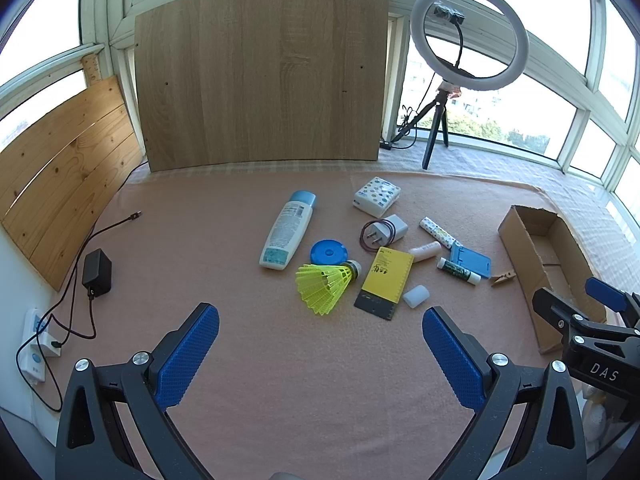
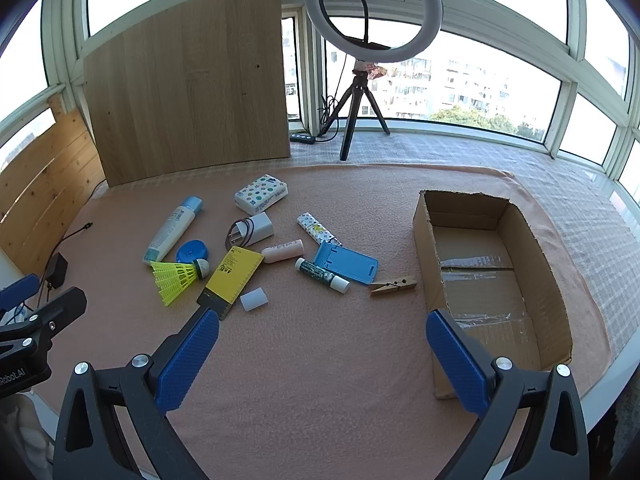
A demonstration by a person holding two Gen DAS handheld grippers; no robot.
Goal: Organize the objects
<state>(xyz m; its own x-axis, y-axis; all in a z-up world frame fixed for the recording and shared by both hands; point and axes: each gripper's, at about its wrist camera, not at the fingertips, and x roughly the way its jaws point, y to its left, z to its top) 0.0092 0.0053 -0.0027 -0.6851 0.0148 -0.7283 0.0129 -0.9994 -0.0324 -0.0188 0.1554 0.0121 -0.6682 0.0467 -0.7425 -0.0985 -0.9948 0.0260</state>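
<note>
Left hand-held gripper (image 1: pixel 320 344) wide open, holds nothing, hovers over pink surface (image 1: pixel 280 380). Right hand-held gripper (image 2: pixel 322 344) also wide open, empty. Objects lie scattered in middle of surface; cardboard box (image 2: pixel 556 288) at right, empty. Yellow shuttlecock (image 1: pixel 326 280) lies just beside blue lid (image 1: pixel 329 251): probably very light, skirt fragile, better pinch at cork end. White bottle (image 1: pixel 286 230) looks smooth, maybe slippery; grip across middle. Clothespin (image 2: pixel 394 284) near box: small, stiff.
</note>
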